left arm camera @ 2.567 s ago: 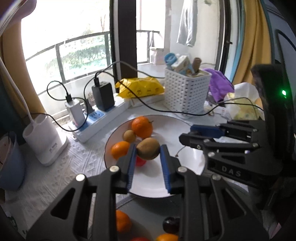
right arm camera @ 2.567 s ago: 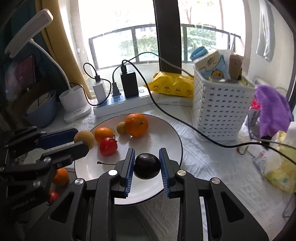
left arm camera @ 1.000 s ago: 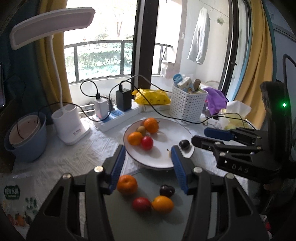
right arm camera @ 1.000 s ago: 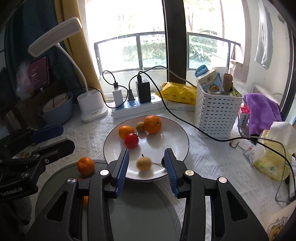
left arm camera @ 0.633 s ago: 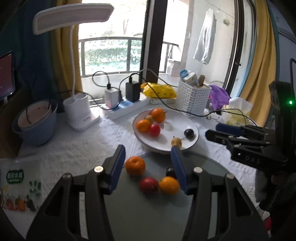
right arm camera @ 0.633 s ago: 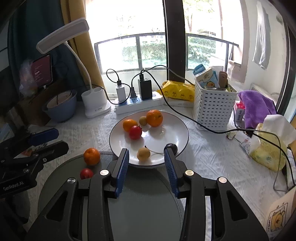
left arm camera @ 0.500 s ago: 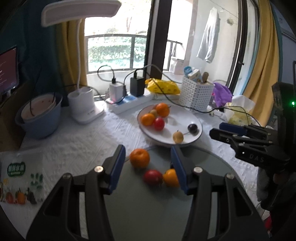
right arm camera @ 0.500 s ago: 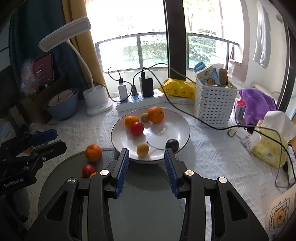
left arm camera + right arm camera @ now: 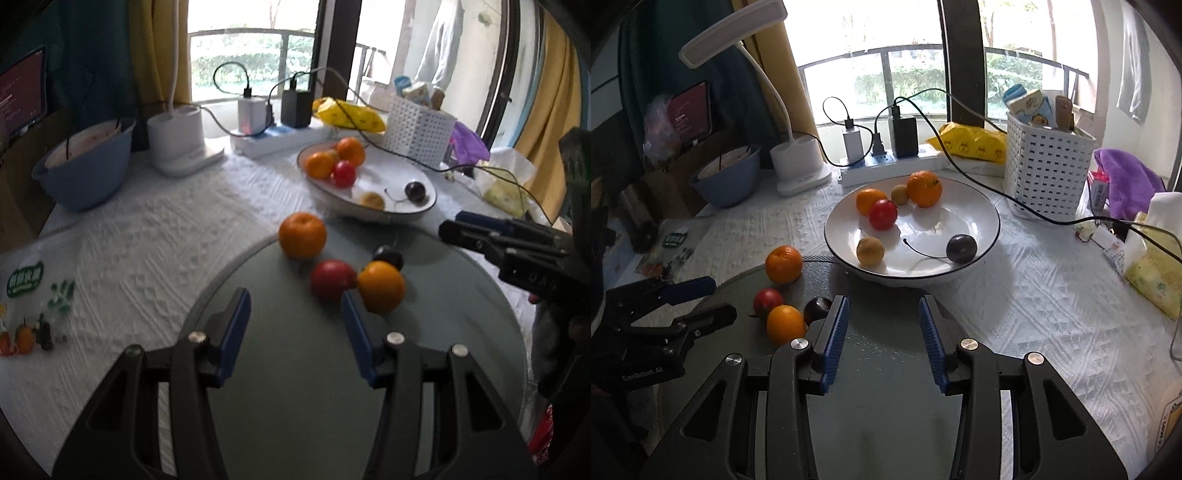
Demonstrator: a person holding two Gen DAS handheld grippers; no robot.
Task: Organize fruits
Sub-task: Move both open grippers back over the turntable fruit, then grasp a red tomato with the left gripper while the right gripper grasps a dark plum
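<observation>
- Left gripper (image 9: 295, 328): jaws spread wide, nothing between the blue pads, held above the round grey-green glass tabletop (image 9: 295, 387).
- Right gripper (image 9: 882, 334): likewise spread and empty, over the same glass top (image 9: 886, 406), pointed toward the white plate (image 9: 991, 225).
- Fruit on the glass, right wrist view: a large orange (image 9: 784, 264) at the edge near the plate; a red tomato (image 9: 767, 301), a smaller orange (image 9: 785, 325) and a dark plum (image 9: 817, 308) clustered close together just beside the right gripper's left finger.
- The same four in the left wrist view: large orange (image 9: 302, 235), tomato (image 9: 332, 280), smaller orange (image 9: 381, 287), plum (image 9: 388, 256). This view is blurred.
- Fruit in the plate (image 9: 428, 206): two oranges (image 9: 924, 188) (image 9: 870, 201), a red tomato (image 9: 882, 215) and a small brownish fruit (image 9: 899, 194) grouped at the far side; a yellowish-brown fruit (image 9: 870, 251) and a dark plum (image 9: 961, 248) near the front rim, apart from each other.
- Surface: a white textured cloth (image 9: 1052, 295) covers the table around the glass top. A black cable (image 9: 997, 192) crosses over the plate's far right edge.
- Room: a white power strip (image 9: 886, 170) with chargers along the window sill, a white desk lamp (image 9: 798, 162), a blue bowl (image 9: 727, 181), a yellow packet (image 9: 971, 146), a white perforated basket (image 9: 1047, 177), a purple cloth (image 9: 1126, 181) and a tissue pack (image 9: 1156, 273) at right.
- Window with balcony railing, greenery outside, yellow curtain (image 9: 159, 48) at left.
</observation>
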